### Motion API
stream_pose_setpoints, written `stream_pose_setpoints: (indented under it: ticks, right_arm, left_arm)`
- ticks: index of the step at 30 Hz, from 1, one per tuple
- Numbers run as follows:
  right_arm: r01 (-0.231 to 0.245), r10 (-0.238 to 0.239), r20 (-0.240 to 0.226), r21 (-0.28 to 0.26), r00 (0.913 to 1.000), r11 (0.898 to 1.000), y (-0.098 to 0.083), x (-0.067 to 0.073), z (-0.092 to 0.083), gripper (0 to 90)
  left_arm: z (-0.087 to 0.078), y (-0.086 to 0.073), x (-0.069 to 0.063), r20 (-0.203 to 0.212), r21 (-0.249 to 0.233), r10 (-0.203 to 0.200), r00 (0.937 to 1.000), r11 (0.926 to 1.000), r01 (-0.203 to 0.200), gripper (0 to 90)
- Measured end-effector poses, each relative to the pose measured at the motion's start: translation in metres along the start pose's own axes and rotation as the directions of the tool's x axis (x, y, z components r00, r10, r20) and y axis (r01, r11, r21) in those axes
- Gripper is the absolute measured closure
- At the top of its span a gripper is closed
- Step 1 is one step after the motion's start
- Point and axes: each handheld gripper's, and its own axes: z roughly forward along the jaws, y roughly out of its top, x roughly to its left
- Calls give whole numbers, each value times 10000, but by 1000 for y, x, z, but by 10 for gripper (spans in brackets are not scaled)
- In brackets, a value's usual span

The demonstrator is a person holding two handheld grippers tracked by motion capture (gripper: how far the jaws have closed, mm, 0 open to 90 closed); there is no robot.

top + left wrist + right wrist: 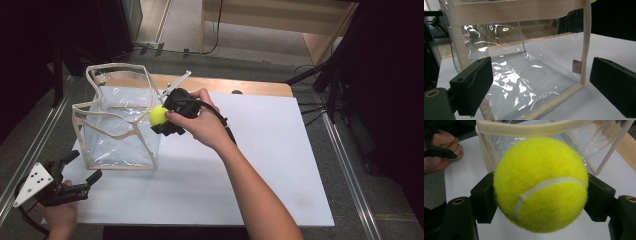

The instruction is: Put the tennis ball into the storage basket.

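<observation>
The right gripper (pixel 161 119) was clenched on the ball (pixel 158 115), its two black jaws pressing the ball's opposite sides, as the right gripper view showed with the ball (pixel 541 183) bulging well beyond both pads. The ball was a round, fuzzy, yellow-green tennis ball with a pale curved seam running slantwise across its near face; being a sphere, it had no long axis. In the high view the gripper pointed leftward toward the bag (pixel 117 120), holding the ball in the air at the bag's right upper edge, touching or just beside the rim band; which of the two could not be told. The bag was a box-shaped pouch of clear, glossy, crinkled plastic, edged with cream woven webbing, standing upright with its top open on the white table (pixel 260 165). The left gripper (pixel 75 181) rested at the table's near left corner, released, its blocky matte black jaws standing wide apart with nothing between them. In the left gripper view those jaws framed the bag's lower near corner (pixel 529 82), where the shiny plastic threw white glints and the webbing ran along the base and up the side.
</observation>
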Motion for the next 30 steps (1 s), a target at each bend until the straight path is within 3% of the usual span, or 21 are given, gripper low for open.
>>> stream_pose_setpoints:
  ticks: [30]
  right_arm:
    - [218,-215,118,-196,9997,9996,30,-5,-21,237]
  left_arm:
    - [0,0,0,24,-51,-43,10000,10000,43,53]
